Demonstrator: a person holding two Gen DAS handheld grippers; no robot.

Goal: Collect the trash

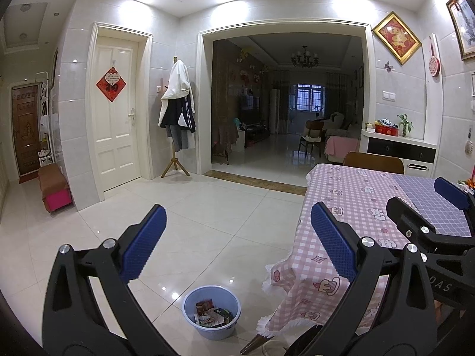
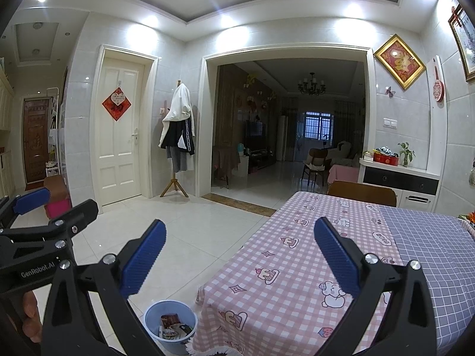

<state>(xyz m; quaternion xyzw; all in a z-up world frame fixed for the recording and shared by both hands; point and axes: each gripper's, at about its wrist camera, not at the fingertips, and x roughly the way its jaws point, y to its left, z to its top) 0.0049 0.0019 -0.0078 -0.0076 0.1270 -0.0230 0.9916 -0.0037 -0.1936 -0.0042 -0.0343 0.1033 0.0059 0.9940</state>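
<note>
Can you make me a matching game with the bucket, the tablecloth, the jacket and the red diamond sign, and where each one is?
Things:
1. blue bucket
2. pink checked tablecloth
3. white jacket
4. red diamond sign

Places:
A. hanging on the white door
B. on the floor beside the table
C. draped over the wooden coat stand
D. covering the table

Pairs: 1-B, 2-D, 3-C, 4-A
</note>
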